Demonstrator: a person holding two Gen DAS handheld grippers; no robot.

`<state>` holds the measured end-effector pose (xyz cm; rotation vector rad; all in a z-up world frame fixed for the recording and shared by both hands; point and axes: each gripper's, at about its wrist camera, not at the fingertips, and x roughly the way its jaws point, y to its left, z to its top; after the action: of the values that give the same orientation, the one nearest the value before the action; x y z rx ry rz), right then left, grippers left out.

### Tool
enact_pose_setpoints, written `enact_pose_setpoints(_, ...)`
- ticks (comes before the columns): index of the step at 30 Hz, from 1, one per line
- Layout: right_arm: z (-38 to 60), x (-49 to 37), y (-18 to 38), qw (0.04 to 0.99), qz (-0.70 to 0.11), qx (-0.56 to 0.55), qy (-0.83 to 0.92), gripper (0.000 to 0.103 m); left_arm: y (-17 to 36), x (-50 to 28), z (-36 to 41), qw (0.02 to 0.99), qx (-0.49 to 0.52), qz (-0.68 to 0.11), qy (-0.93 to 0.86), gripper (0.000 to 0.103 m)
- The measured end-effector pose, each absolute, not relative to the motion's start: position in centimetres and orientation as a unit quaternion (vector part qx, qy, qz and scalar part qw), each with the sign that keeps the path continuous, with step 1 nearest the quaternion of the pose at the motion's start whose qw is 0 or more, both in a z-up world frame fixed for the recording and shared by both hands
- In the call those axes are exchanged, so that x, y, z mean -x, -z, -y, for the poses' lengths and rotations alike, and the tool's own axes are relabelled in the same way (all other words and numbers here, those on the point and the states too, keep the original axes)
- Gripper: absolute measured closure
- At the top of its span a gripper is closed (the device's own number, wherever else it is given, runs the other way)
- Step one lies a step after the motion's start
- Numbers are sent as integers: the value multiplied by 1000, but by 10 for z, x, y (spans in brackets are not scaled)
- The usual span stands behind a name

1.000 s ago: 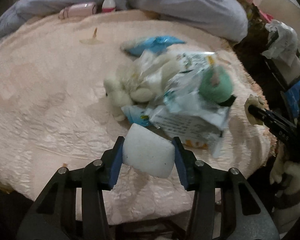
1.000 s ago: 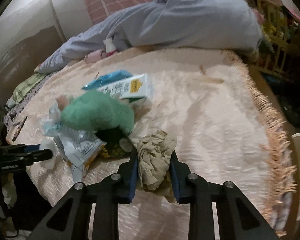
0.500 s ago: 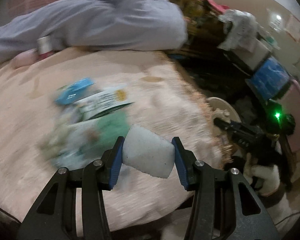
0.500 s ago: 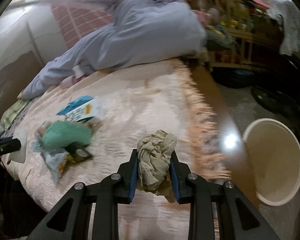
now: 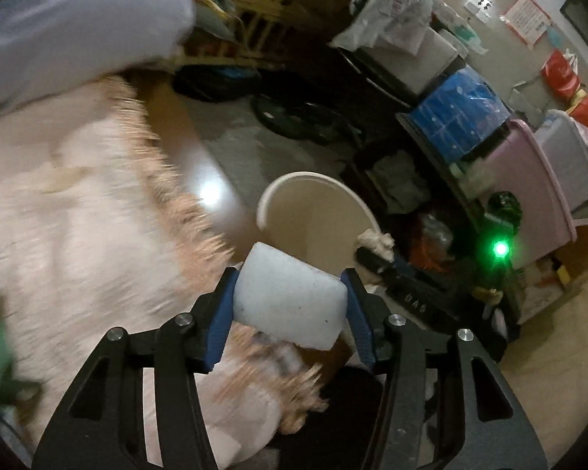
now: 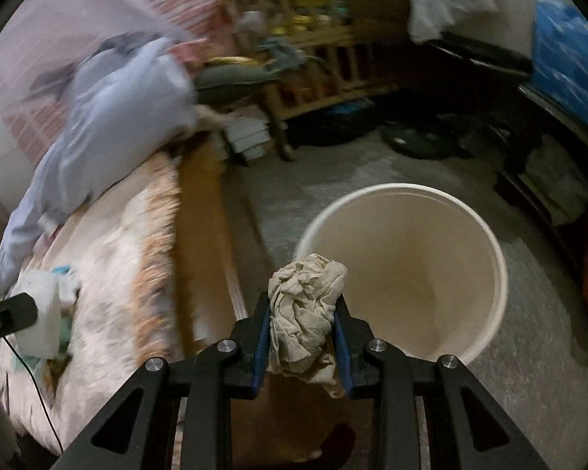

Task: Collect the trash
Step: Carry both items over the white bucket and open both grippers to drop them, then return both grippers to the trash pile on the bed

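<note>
Two grippers loaded: left gripper (image 5: 290,299) jaws opening, white foam block (image 5: 288,299) between its pads, lower centre of left view; right gripper (image 6: 302,327) clamped on crumpled beige rag (image 6: 303,313), lower centre of right view, cream bucket (image 6: 490,243) right of it on floor, bed (image 6: 109,274) at left

bed (image 6: 109,274): pale blanket (image 5: 78,243), grey bedding (image 6: 109,117) | floor (image 6: 529,372): cream bucket (image 6: 494,290)
</note>
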<state>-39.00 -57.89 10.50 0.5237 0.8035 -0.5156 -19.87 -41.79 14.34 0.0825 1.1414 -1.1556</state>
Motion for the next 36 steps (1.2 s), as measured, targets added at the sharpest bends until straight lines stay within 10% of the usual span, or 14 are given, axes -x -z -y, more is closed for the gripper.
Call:
enact_pose_setpoints(7, 629, 389, -90, 837, -383, -285, 266, 76, -124, 189, 488, 657, 18, -527, 539, 41)
enact_pose_setpoints(14, 651, 393, -82, 831, -362, -314, 282, 38, -112, 182, 511, 630, 46, -552, 544, 34)
enact_pose_setpoints(36, 564, 364, -106, 858, -385, -241, 240, 37, -134, 202, 386, 780, -57, -474, 405, 34)
